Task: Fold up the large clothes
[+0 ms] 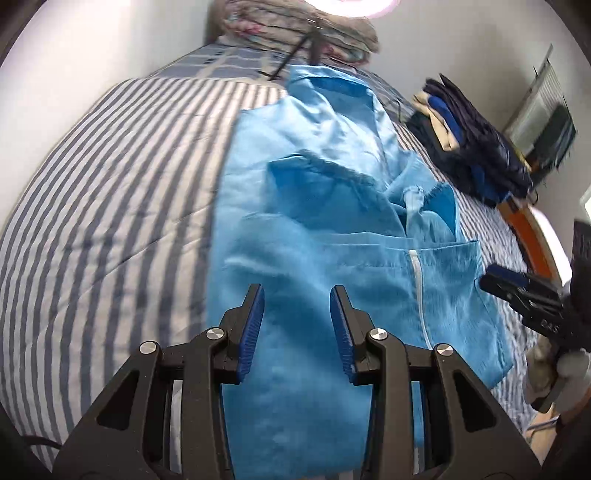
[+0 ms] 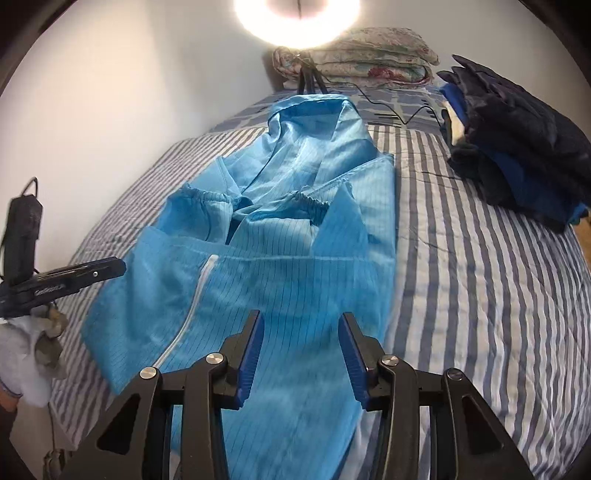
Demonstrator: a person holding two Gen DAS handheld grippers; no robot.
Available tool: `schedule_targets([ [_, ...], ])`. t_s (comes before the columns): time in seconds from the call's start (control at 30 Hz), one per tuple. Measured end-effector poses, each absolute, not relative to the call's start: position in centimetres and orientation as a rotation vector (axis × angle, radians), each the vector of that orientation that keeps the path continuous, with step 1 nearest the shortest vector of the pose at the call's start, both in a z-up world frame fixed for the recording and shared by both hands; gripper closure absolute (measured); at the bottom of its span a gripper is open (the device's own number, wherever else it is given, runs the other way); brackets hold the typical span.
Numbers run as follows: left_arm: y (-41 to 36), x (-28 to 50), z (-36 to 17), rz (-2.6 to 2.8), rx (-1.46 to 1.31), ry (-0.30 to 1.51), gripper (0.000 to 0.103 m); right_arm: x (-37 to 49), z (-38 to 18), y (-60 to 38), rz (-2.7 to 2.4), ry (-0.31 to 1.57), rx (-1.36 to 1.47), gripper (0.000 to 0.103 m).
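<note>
Both claws hang over the near end of the garment with their jaws parted and nothing pinched between the blue pads. From my left wrist view, the left claw (image 1: 297, 295) sits at the bottom centre of the frame, its fingers a moderate gap apart, with only blue cloth showing through the gap below them. From my right wrist view, the right claw (image 2: 301, 321) also sits at the bottom centre, its fingers a little wider, again with just cloth beneath. I cannot tell whether either set of tips touches the fabric.

Under both claws lies the light blue garment (image 2: 280, 266), spread lengthwise on the striped bed (image 2: 480, 295) and running away toward the upper centre of each frame. Its white zipper (image 2: 184, 325) runs up the lower left of the right wrist view. Farther up, two elastic-cuffed sleeves are folded in across the body, and the hood or collar end lies beyond them.

At the left edge of the right wrist view I see my other claw from the side, held in a light glove (image 2: 26, 354).

Beyond, at the upper right of that view, a stack of dark folded clothes (image 2: 517, 147) rests on the bed, apart from the garment. Farthest off, a folded floral quilt (image 2: 362, 55) sits at the head of the bed beneath a bright ring light (image 2: 299, 22).
</note>
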State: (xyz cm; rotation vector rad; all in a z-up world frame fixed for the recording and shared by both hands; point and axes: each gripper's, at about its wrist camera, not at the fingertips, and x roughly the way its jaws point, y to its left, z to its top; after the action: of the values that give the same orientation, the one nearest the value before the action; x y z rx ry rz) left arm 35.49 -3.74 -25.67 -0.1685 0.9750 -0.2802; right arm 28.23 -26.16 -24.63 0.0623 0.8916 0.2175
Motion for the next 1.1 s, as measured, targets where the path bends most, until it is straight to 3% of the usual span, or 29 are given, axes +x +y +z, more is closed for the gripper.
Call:
schedule_targets([
  [0.2, -2.9, 37.6, -28.8, -0.156, -0.140, 1.024, 0.067, 31.2, -26.7, -25.5, 0.166, 0.929, 0.035, 0.059],
  [0.37, -3.7, 37.1, -28.2, -0.163, -0.086, 1.015, 0.067, 32.3, -28.5, -26.0, 0.142, 0.997, 0.060, 0.061],
  [0.43, -2.8, 36.6, -27.5, -0.184, -0.141, 1.012, 0.057, 32.1, -27.9, -26.1, 0.139, 1.008, 0.065, 0.061],
  [0.47, -2.0, 36.3, -27.1, -0.202, -0.188, 1.006, 0.045, 31.8, -27.6, -26.4, 0.144, 1.005, 0.083, 0.059],
  [0.5, -1.1, 36.0, -26.8, -0.213, -0.228, 1.006, 0.039, 31.1, -27.0, -26.9, 0.154, 0.990, 0.118, 0.053],
  [0.8, 3.4, 32.6, -27.1, -0.275, -0.387, 1.063, 0.039, 21.6, -26.5, -34.4, 0.278, 0.940, 0.512, 0.051],
  [1.03, 0.9, 30.8, -28.0, -0.269, -0.241, 1.053, 0.039, 18.2, -27.2, -31.2, 0.244, 0.960, 0.363, 0.051],
  [1.1, 0.0, 30.6, -28.7, -0.252, -0.145, 1.044, 0.039, 18.2, -28.4, -30.0, 0.213, 1.029, 0.292, 0.064],
])
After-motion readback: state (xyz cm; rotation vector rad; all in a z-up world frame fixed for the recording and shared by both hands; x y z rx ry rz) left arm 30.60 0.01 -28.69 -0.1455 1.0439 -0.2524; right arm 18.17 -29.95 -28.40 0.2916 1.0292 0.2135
